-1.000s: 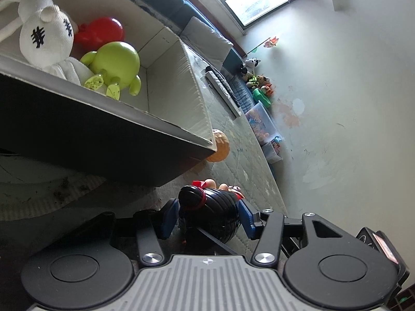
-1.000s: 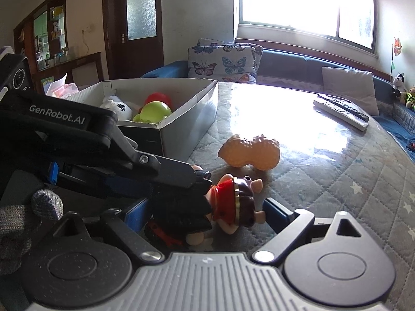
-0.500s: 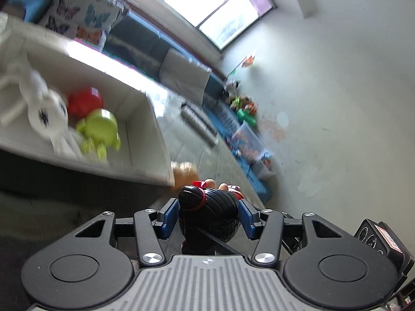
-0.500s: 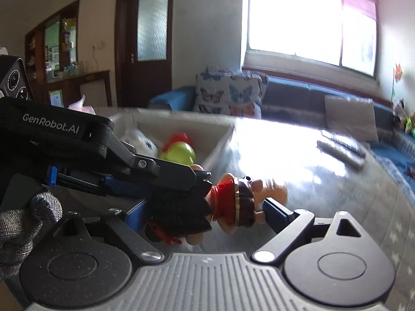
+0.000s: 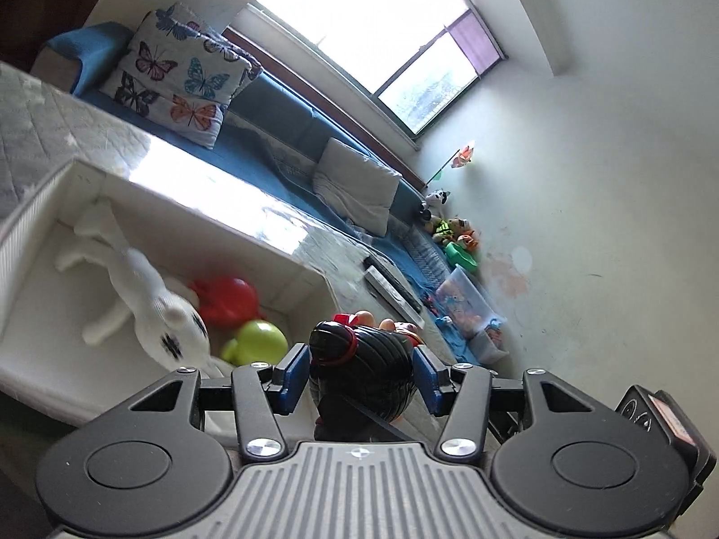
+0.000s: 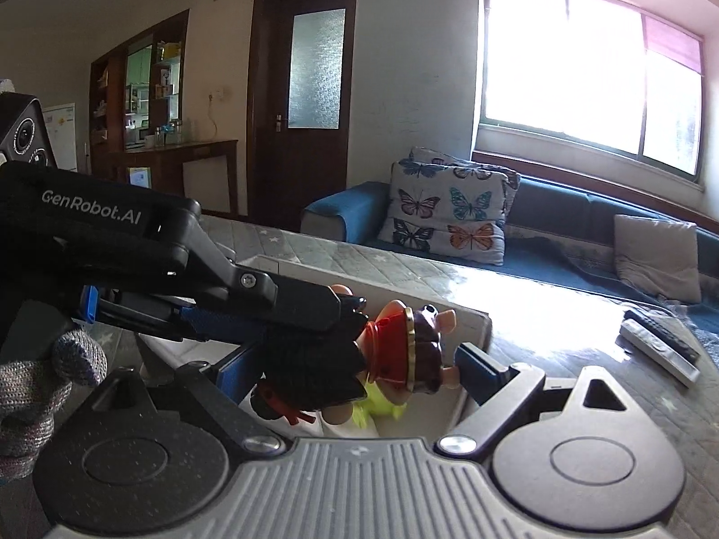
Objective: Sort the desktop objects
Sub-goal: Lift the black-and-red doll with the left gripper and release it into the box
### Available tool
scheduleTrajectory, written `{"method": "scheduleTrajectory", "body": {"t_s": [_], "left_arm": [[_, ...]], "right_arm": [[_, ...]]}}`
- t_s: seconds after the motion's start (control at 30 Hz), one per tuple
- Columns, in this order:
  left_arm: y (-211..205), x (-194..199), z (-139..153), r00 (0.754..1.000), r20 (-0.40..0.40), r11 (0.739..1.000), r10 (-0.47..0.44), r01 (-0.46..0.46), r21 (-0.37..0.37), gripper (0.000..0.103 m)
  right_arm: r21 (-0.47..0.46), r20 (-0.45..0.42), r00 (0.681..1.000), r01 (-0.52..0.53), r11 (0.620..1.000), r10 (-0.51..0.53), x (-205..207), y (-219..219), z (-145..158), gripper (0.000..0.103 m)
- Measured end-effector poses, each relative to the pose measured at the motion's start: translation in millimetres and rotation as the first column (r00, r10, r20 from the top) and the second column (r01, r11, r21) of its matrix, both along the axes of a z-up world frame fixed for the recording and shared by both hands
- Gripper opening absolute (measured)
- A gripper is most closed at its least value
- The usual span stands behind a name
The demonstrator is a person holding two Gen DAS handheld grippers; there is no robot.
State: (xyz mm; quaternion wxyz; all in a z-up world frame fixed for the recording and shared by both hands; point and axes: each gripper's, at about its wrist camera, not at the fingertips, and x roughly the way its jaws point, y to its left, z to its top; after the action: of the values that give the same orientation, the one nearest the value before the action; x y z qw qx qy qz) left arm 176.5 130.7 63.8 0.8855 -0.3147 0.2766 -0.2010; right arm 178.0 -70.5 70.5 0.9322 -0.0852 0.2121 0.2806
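Item: toy figure [image 5: 361, 370], clamped in left gripper [image 5: 359, 375] jaws; risen off the table, now above white box [image 5: 310, 276], ready to drop. Right gripper [image 6: 355, 377] jaws apart.

Both wrist views look forward, close over the white box [image 5: 310, 269] on the worktop [image 6: 561, 328], sharing the toy figure [image 5: 364, 373] and sofa [image 6: 584, 220].

White box [image 5: 310, 271]: white plush [image 5: 148, 301] with black stitch marks, red toy [image 5: 229, 298], lime-green toy [image 5: 260, 339]. Figurine [image 6: 395, 350]: black body, red collar, brown head. Cushion [image 6: 449, 211]: white, multicoloured butterflies.
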Motion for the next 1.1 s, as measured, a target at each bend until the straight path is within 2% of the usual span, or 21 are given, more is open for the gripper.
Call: {"method": "scheduleTrajectory", "body": {"t_s": [0.17,0.43,0.67,0.97,1.1], "left_arm": [[10,8,-4,1.0,-0.001,1.0,-0.007,0.007,0.007,0.054],[22,28,-34,0.995,-0.095,1.0,-0.007,0.006,-0.012,0.054],[28,41,-52,0.987,-0.161,0.999,-0.02,0.013,-0.043,0.054],[18,38,-48,0.986,-0.163,0.999,-0.036,0.04,0.017,0.054],[13,37,-49,0.987,-0.158,0.998,-0.031,0.04,0.054,0.054]], "right_arm": [[-0.011,-0.012,1.0,-0.004,1.0,0.004,14,7,-3,0.093],[-0.026,-0.123,0.992,-0.008,1.0,0.004,37,18,-28,0.093],[-0.066,-0.186,0.983,-0.016,0.998,0.003,48,22,-42,0.093],[-0.066,-0.227,0.974,-0.042,0.997,0.026,53,24,-42,0.094],[-0.077,-0.207,0.978,-0.053,0.996,0.036,47,26,-41,0.094]]}}
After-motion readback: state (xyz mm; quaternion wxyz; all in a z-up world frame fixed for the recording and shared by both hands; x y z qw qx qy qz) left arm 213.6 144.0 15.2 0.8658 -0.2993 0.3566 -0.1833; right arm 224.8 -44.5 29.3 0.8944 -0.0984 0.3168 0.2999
